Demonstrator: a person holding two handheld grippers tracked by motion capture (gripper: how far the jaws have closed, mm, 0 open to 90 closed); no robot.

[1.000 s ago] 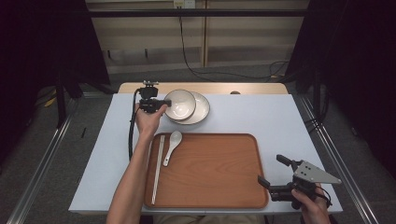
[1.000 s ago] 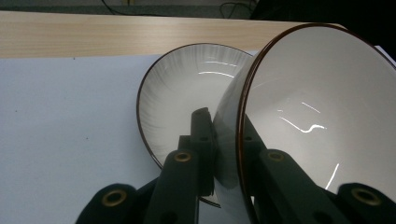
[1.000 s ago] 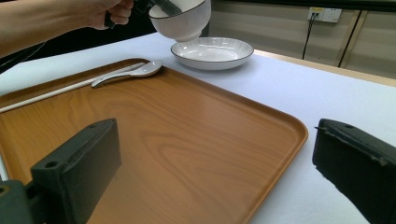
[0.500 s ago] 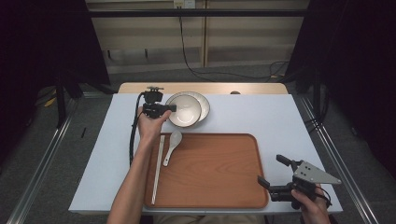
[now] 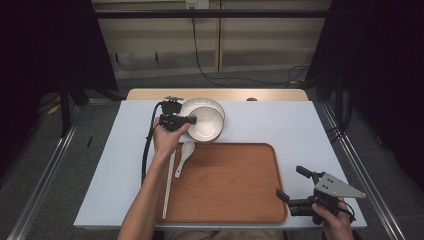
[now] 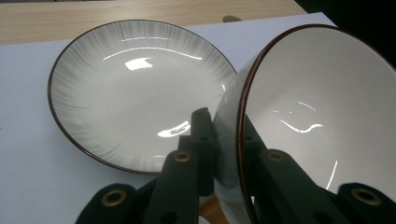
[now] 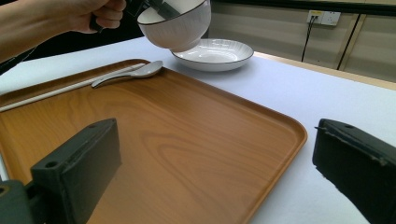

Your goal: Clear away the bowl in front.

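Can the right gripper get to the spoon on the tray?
Probably yes. The right gripper is open, and the bare wooden tray lies between it and the spoon. The lifted bowl hangs farther back.

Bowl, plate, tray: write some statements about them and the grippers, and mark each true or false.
1. The left gripper clamps the bowl by its rim. True.
2. The bowl stands on the tray. False: it hangs in the air, tilted, near the plate.
3. The spoon lies in the plate. False: it lies at the tray's edge, beside the chopsticks.
4. The right gripper is open with nothing between its jaws. True.
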